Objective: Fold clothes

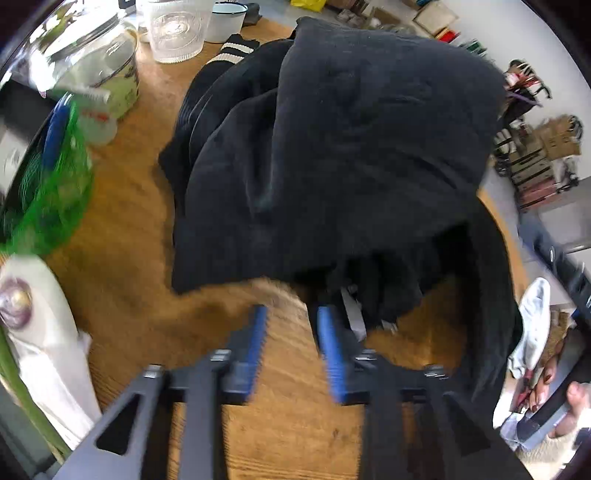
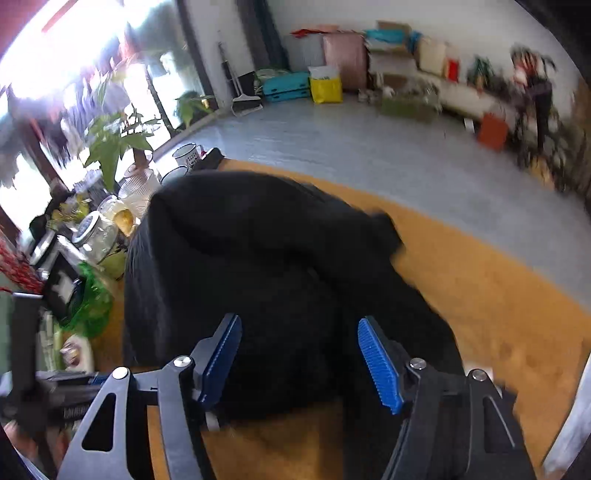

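Note:
A black garment (image 1: 351, 147) lies bunched in a thick heap on the wooden table (image 1: 122, 240), one edge hanging off the table's right side. My left gripper (image 1: 291, 314) hovers at the heap's near edge, open, with bare wood between its blue pads; a white label shows just past its right finger. In the right wrist view the same black garment (image 2: 258, 258) fills the middle of the table (image 2: 498, 295). My right gripper (image 2: 299, 323) stands open above the heap's near part, its pads well apart and not pressing the cloth.
Along the table's left side stand a glass jar (image 1: 96, 62), a ribbed glass vessel (image 1: 177, 29), a white enamel mug (image 1: 225, 18) and a green net bag (image 1: 55, 192). A dark cuff with cream stripes (image 1: 236, 48) lies behind the heap. A potted plant (image 2: 114, 144) is at the far left.

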`<state>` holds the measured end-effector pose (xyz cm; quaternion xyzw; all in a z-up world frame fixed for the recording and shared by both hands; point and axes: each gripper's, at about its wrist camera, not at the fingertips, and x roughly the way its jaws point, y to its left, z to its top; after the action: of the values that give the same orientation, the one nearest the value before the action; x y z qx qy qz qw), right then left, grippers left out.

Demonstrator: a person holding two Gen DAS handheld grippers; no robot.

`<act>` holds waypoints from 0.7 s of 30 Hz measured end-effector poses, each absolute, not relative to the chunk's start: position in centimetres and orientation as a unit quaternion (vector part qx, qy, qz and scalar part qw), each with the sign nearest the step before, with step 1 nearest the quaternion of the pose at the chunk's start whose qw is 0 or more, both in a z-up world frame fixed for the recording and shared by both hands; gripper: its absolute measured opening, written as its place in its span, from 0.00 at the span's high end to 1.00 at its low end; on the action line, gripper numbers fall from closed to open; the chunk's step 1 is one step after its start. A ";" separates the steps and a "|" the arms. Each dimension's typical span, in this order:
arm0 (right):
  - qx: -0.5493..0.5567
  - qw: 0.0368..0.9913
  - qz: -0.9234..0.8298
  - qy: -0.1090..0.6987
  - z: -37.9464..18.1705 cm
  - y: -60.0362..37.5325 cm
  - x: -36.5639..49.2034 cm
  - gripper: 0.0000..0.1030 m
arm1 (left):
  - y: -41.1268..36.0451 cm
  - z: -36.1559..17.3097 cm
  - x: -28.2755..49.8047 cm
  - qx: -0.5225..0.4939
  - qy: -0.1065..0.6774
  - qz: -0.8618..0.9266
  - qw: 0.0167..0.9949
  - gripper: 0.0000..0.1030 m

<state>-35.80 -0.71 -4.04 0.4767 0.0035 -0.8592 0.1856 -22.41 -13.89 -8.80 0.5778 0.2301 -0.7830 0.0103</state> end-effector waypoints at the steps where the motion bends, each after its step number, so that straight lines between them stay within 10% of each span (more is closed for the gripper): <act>1: 0.472 0.181 -0.863 -0.007 -3.8 1.5 -34.0 0.29 | -13.8 -8.1 -21.3 0.564 0.232 -0.792 0.005 0.44; 9: 0.429 0.126 -0.893 -0.059 -3.8 16.4 -14.7 0.18 | -7.6 -2.0 -11.3 0.460 0.197 -0.865 -0.032 0.34; 21: 0.447 0.074 -0.891 -0.022 -7.6 22.5 -0.1 0.18 | 8.8 -11.2 -8.1 0.578 0.129 -0.802 -0.083 0.35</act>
<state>-0.10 22.46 -7.62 0.4472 -0.0220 -0.8911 0.0743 -8.15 8.82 -11.22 0.5779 0.1286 -0.8016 -0.0832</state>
